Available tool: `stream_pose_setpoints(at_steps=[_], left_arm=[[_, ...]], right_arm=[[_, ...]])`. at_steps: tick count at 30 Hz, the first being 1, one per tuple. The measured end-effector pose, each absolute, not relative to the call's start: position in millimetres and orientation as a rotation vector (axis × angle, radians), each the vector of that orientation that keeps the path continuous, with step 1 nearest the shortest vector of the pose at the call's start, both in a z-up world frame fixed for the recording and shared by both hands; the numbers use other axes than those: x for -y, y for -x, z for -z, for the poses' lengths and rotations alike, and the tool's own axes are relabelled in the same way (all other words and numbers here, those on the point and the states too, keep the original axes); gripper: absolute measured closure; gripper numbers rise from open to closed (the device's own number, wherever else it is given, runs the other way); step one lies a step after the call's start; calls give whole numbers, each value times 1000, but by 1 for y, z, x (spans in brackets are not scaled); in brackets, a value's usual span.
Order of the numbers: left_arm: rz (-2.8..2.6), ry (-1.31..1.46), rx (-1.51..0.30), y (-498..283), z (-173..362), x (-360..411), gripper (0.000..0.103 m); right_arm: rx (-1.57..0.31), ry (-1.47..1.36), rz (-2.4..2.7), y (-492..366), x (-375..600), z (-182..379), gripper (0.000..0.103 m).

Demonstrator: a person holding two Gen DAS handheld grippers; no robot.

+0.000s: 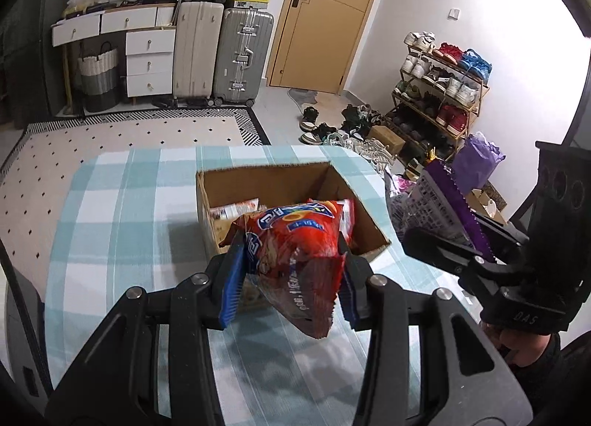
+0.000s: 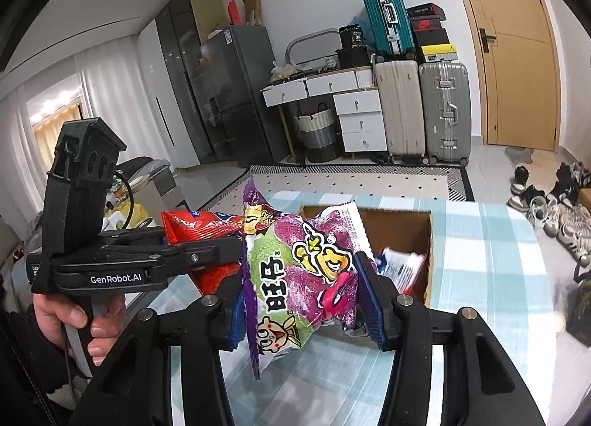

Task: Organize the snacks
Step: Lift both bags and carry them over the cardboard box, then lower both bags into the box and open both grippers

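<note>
Your left gripper (image 1: 291, 271) pinches the red snack bag (image 1: 295, 252), which hides much of the cardboard box (image 1: 266, 177); your right gripper (image 2: 301, 300) pinches the purple candy bag (image 2: 303, 271) alongside.

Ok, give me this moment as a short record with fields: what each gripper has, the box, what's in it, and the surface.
left gripper: shut on red snack bag, held above the near edge of the box
right gripper: shut on purple snack bag, held in the air near the box
cardboard box: open top, standing on the table
box contents: at least one white packet; the rest is hidden
table: covered with a teal and white checked cloth
</note>
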State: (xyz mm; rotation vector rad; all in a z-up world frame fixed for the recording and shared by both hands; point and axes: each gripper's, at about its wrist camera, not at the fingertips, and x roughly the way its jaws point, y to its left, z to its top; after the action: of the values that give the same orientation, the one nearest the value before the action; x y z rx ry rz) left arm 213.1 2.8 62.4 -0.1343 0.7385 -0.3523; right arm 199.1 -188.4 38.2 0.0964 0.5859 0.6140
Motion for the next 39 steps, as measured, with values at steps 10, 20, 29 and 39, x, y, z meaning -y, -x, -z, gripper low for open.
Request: stream_pose_setpoints(at_steps=[10,20,29,39], left_arm=[[344,108,-746,-262,-73,8,63],[348,71,-772,-308,-65,19,63],[368,66,-814,-338,-41,22,63],[371,78,-838,-350,-24,21,46]], right_arm=[[-607,-71,-619,-235,181,-47,52],[-639,-60,-607,-273,182,-42,52],[-692,-58,-624,-305,177,-22,52],[-691,-54,-591,-321,176,-5,29]])
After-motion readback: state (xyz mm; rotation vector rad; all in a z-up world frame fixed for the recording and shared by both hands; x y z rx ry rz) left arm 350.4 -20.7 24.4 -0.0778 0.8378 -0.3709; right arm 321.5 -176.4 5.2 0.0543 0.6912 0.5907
